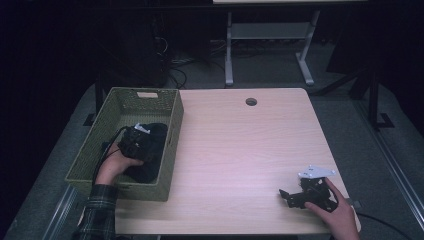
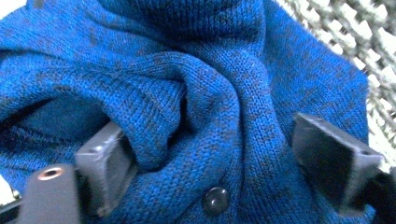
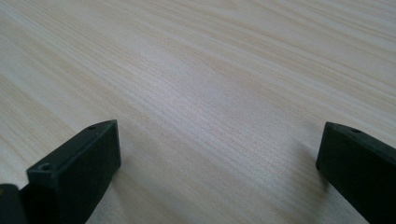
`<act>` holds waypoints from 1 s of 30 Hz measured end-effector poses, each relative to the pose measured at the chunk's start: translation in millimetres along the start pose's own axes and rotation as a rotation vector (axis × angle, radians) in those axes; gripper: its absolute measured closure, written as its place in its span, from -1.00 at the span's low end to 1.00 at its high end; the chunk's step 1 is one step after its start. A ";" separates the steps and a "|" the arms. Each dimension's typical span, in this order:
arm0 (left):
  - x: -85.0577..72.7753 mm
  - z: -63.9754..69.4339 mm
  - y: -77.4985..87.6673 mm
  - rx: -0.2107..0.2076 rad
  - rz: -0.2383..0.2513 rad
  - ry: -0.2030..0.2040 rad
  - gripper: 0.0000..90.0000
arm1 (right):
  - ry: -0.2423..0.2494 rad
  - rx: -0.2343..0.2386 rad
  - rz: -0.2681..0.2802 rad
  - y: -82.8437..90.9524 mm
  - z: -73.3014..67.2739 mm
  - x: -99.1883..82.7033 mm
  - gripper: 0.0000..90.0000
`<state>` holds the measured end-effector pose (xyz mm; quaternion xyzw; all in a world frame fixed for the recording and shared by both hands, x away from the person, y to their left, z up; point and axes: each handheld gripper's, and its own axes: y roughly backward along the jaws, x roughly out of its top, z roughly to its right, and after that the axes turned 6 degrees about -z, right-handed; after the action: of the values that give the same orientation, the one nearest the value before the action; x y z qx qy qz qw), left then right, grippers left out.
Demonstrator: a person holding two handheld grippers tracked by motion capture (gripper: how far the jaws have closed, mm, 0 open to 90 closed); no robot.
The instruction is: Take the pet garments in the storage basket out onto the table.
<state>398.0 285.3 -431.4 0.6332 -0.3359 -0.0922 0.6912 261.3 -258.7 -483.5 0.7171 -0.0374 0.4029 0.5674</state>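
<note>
A blue knit garment (image 2: 196, 70) with a dark button (image 2: 215, 200) lies bunched inside a green woven basket (image 1: 142, 90); from above the garment (image 1: 156, 131) looks almost black. My left gripper (image 1: 140, 140) reaches down into the basket. In the left gripper view it (image 2: 208, 130) is open, its jaws wide apart and pressed into the knit with a thick fold between them. My right gripper (image 1: 286, 197) rests low over the table's near right corner. It (image 3: 219, 129) is open with only bare wood between its jaws.
The basket stands on the left part of the light wooden table (image 1: 240, 145), its woven wall (image 2: 355, 32) close beside the garment. A round cable hole (image 1: 251, 102) sits near the table's far edge. Desk legs (image 1: 229, 55) stand on the floor beyond.
</note>
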 end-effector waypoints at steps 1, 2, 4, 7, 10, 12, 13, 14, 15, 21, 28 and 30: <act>0.1 0.2 0.0 0.003 -0.010 0.000 -0.53 | 0.000 0.000 0.000 0.0 0.0 0.0 -1.00; 0.3 0.3 0.6 0.005 -0.017 0.001 -0.44 | 0.000 0.000 0.000 0.0 0.0 0.0 -1.00; 0.7 -0.6 3.2 0.005 -0.026 0.004 -0.19 | 0.000 0.000 0.000 0.0 0.0 0.0 -1.00; 1.0 -2.6 8.6 -0.016 -0.018 0.020 0.31 | 0.000 0.000 0.000 0.0 0.0 0.0 -1.00; 1.3 -6.5 16.0 -0.022 0.010 0.052 0.47 | 0.000 0.000 0.000 0.0 0.0 0.0 -1.00; 0.6 -8.1 21.3 -0.024 0.035 0.070 0.48 | 0.000 0.000 0.000 0.0 0.0 0.0 -1.00; 0.2 -9.3 23.9 -0.031 0.052 0.079 0.48 | 0.000 0.000 0.000 0.0 0.0 0.1 -1.00; -0.6 -10.3 26.7 -0.040 0.068 0.088 0.48 | 0.000 0.000 0.000 0.0 0.0 0.1 -1.00; -0.9 -10.7 28.3 -0.044 0.081 0.092 0.48 | 0.000 0.000 0.000 0.0 0.0 0.1 -1.00; -4.3 -15.2 51.8 -0.059 0.189 0.120 0.48 | 0.000 0.000 0.000 0.0 0.1 0.0 -1.00; -8.9 -17.5 82.0 -0.108 0.338 0.143 0.49 | 0.000 0.000 0.000 0.0 0.0 0.0 -1.00; -9.7 -17.9 88.8 -0.126 0.379 0.144 0.49 | 0.000 0.000 0.000 0.0 0.0 0.0 -1.00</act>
<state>374.6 321.3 -351.1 0.5192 -0.3921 0.0641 0.7567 261.4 -258.7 -483.4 0.7172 -0.0374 0.4029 0.5674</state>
